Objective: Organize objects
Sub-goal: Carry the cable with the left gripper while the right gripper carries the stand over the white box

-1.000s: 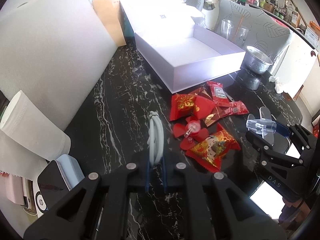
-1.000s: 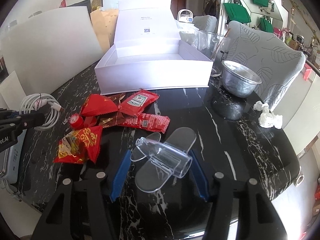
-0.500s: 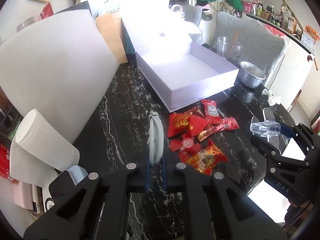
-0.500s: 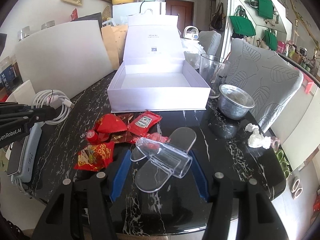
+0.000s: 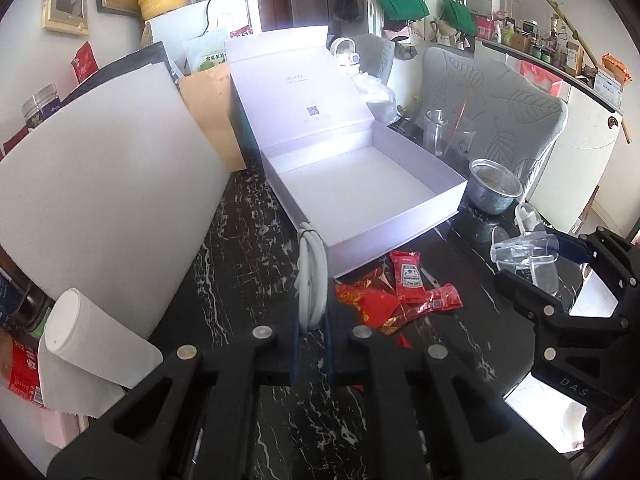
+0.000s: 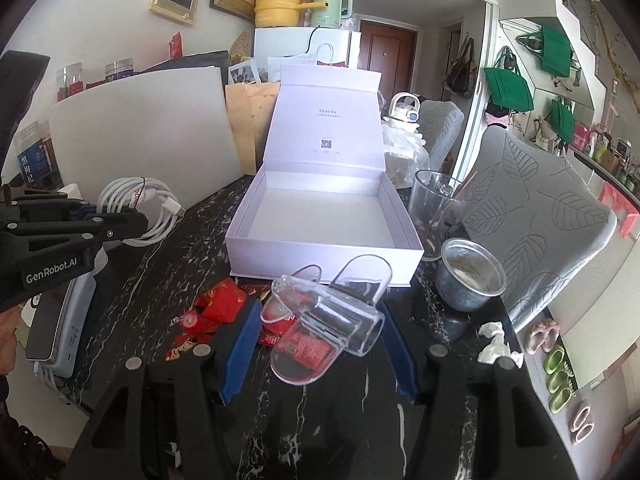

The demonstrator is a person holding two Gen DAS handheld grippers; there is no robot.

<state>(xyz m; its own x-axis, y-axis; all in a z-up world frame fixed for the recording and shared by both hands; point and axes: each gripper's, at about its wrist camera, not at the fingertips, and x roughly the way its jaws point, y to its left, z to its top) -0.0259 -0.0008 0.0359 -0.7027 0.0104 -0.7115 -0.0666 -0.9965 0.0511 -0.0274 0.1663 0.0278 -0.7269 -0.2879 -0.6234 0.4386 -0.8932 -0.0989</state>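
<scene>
My left gripper [image 5: 310, 334] is shut on a coiled white cable [image 5: 309, 276] and holds it above the black marble table, in front of an open white box [image 5: 360, 188]. The cable also shows in the right wrist view [image 6: 140, 208]. My right gripper [image 6: 320, 334] is shut on a clear plastic clip-shaped holder [image 6: 326, 316], held above the table; it also shows in the left wrist view [image 5: 524, 250]. Red snack and sauce packets [image 5: 400, 292] lie on the table below both grippers. The box [image 6: 324, 220] is empty, its lid upright.
A metal cup [image 6: 468, 276] and a glass [image 6: 434, 208] stand right of the box. A white board [image 5: 100, 184] leans at the left, with a paper roll [image 5: 92, 344] below it. A crumpled tissue [image 6: 498, 340] lies near the table's right edge. A grey chair [image 6: 532, 216] stands behind.
Both grippers have risen well above the table with their loads, and the packets and box now look farther below. The left gripper has moved toward the box.
</scene>
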